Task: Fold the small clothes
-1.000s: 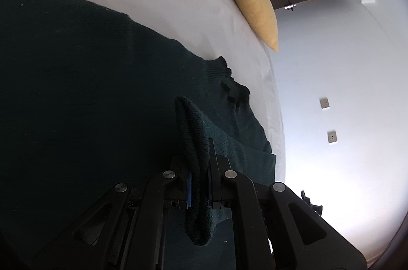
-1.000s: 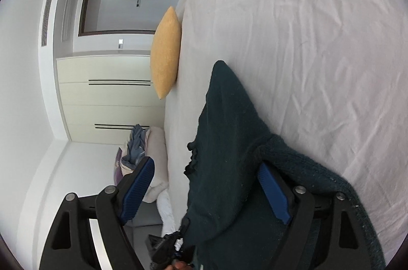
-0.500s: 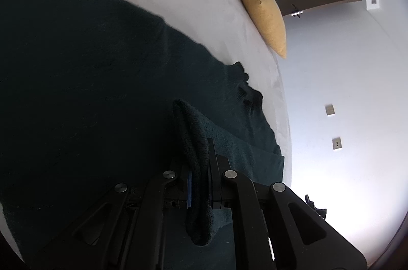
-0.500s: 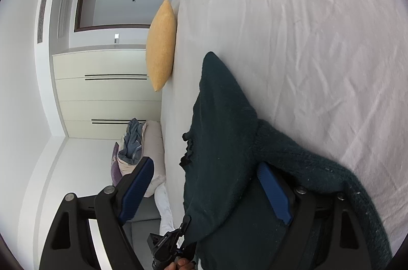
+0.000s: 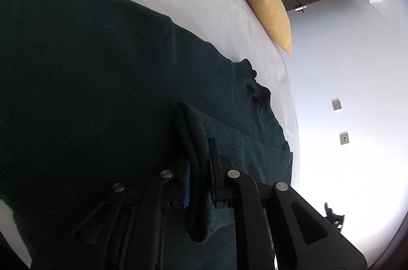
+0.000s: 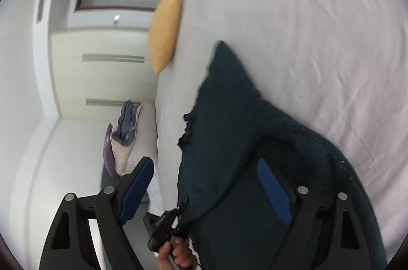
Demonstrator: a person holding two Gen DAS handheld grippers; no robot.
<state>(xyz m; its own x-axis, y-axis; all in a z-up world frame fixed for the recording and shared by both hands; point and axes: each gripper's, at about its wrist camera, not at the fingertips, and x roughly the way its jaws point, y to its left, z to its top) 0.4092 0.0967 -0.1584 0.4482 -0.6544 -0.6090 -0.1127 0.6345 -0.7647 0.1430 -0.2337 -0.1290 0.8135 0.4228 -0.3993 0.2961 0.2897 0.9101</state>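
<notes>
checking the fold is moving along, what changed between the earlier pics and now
Little changed. The right gripper has shifted, so its view is now blurred and tilted; its jaws remain wide open around the dark green sweater, pads not pressing it. The left gripper keeps its pinch on a fold of the sweater. The sweater, the white bed sheet and the yellow pillow stayed put.

No text is showing legibly in either view. The yellow cushion (image 5: 265, 7) is carrying a small printed patch near its top, but its marks are too blurred to read.
</notes>
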